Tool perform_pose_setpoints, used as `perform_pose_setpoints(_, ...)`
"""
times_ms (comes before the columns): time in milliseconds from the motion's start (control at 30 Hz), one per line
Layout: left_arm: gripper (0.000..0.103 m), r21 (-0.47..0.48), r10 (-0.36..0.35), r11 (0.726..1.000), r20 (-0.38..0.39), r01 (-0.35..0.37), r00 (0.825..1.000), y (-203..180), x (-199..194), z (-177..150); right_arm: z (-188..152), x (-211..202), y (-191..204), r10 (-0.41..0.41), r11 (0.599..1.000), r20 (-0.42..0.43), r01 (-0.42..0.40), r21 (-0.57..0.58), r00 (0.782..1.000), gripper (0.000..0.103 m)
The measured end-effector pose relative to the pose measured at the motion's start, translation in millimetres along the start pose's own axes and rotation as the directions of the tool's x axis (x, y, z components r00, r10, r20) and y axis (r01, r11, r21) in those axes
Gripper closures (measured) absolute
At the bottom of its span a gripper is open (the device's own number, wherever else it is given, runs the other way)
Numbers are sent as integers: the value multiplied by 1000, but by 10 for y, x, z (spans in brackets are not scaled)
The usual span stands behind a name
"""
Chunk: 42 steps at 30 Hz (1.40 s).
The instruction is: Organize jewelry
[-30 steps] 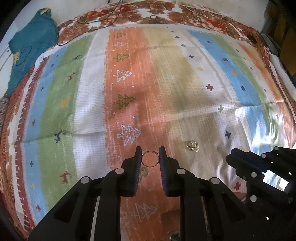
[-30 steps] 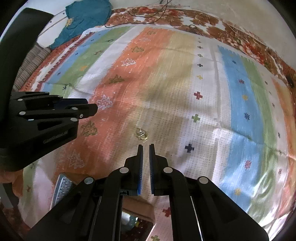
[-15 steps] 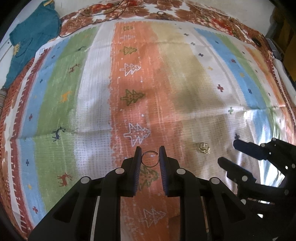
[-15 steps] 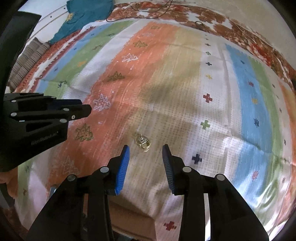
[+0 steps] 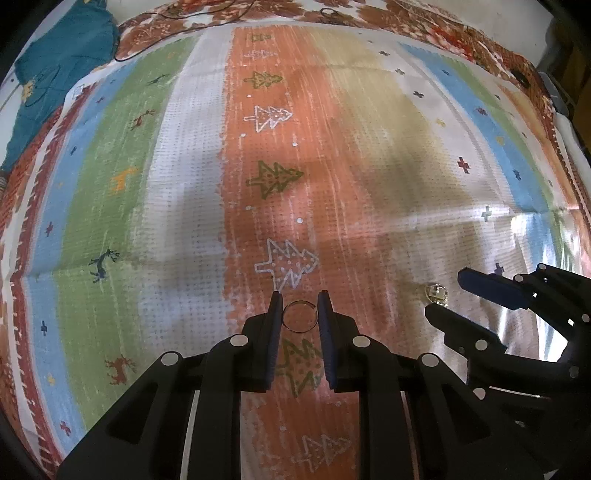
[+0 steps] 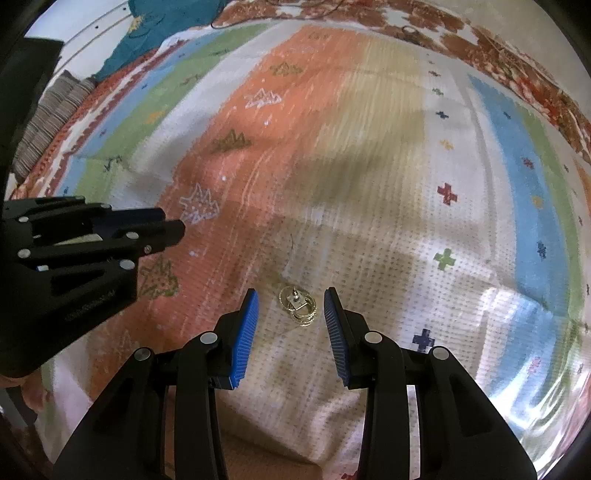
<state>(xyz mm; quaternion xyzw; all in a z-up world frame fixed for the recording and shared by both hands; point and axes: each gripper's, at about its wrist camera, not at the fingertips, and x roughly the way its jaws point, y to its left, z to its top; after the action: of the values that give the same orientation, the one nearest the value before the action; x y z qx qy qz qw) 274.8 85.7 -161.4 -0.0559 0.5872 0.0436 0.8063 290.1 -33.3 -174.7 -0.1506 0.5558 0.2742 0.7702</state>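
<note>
A thin round metal ring [image 5: 300,316] sits pinched between the two black fingers of the left gripper [image 5: 299,314], its rim meeting the dark pad on each side near the fingertips, held above the orange stripe of the striped cloth [image 5: 184,206] printed with small trees, deer and crosses. The second piece of jewelry, a small gold-coloured cluster of rings on a little metal clasp [image 6: 298,305], lies flat on the white part of the same cloth, directly between the blue ribbed pads of the right gripper [image 6: 291,301]. That gripper's fingers are spread, with bare cloth showing on either side of the gold cluster, so neither pad touches it; whether the fingertips themselves rest on the cloth cannot be told. In the left wrist view the gold cluster [image 5: 436,293] shows off to the right of the left fingers, just beside the tips of the right gripper [image 5: 447,295], which reaches in from the right edge. In the right wrist view the left gripper [image 6: 173,225] comes in from the left, its fingertips over the orange stripe and well apart from the gold cluster; the ring it carries cannot be made out there. Beyond the fingers, at the far left corner of the cloth, lies a crumpled teal garment [image 5: 55,66], and a thin dark cord [image 5: 207,14] curls across the far brown floral border.
</note>
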Motion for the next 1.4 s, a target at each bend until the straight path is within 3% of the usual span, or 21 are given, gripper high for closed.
perform_pose_setpoints(433, 84, 3, -4, 1000, -7, 4, 1000, 32, 55, 14, 20, 160, -33, 10, 1000, -63, -10, -3, 998, 66)
perform_pose_setpoints(567, 84, 7, 1, 1000, -13, -1, 1000, 24, 75, 3, 44, 184, -48, -7, 1000, -57, 7, 6, 998, 83)
perform_pose_setpoints(700, 84, 9, 5, 1000, -21, -5, 1000, 31, 101, 3, 49, 205, -35, 13, 1000, -53, -13, -5, 999, 86)
perform_pose_setpoints(1167, 84, 13, -1, 1000, 10, 1, 1000, -54, -115, 6, -76, -42, -66, -33, 999, 13, 33, 18, 999, 86)
perform_pose_setpoints(1400, 84, 41, 2, 999, 34, -4, 999, -207, -346, -29, -154, -385, -109, -54, 998, 72, 51, 43, 996, 86)
